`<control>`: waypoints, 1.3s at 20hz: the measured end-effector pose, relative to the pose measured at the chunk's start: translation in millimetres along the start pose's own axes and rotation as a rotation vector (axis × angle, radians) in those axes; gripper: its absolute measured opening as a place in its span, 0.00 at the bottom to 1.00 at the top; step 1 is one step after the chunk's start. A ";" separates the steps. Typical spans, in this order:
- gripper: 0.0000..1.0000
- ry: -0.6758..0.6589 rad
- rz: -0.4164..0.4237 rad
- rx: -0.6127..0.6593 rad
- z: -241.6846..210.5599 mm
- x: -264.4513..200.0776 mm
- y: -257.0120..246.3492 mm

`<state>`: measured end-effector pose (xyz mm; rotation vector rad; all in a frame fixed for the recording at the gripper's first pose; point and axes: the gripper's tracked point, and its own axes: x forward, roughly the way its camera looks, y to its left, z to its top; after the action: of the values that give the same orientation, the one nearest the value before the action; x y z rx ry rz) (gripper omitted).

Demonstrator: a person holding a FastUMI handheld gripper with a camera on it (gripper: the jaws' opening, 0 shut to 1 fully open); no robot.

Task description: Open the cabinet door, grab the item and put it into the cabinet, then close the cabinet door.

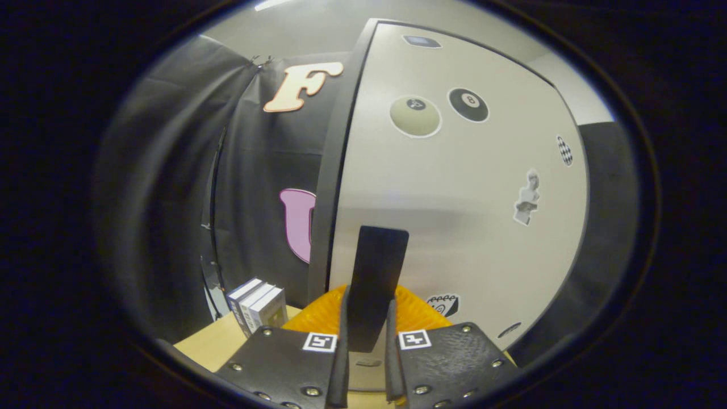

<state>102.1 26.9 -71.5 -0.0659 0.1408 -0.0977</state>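
a: black, flat and upright, that slab [376, 284] sits between the two fingers of the gripper [366, 355]. what is it?

b: i read it as the handle of the cabinet door [454, 187]. the fingers are drawn in close on either side of it and both seem to press its edges, so i'd call the gripper clamped on the handle.

a: why hold it there?

b: my guess is it is the only thing on the door that sticks out enough to pinch. the door looks closed or nearly so, its dark edge [332, 187] just left of the handle.

a: and the item to put away?

b: i can't be sure which it is. an orange ribbed thing [417, 312] lies just behind the fingers at the foot of the door, partly hidden. a few pale boxes like books [258, 304] stand to the left, well apart from the fingers.

a: the surface?

b: a light wooden table [213, 343] carries the boxes. the pale door bears round ball stickers [416, 115] and a small figure sticker [527, 197]. black cloth [170, 187] hangs behind and left.
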 end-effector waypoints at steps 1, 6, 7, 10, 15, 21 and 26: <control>0.25 -0.001 0.001 -0.004 -0.4 -0.1 0.1; 0.25 0.004 0.026 -0.023 -1.1 -16.8 -2.0; 0.25 0.004 0.032 -0.024 -0.8 -22.5 -2.7; 0.25 0.006 0.050 -0.024 -2.2 -39.2 -6.4; 0.25 0.014 0.072 -0.017 -4.0 -65.0 -13.3; 0.25 0.036 0.083 0.011 -7.2 -90.7 -23.8; 0.25 0.044 0.092 0.027 -11.7 -117.9 -36.5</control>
<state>-19.1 2.0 -64.3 -0.0307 0.1860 -0.0093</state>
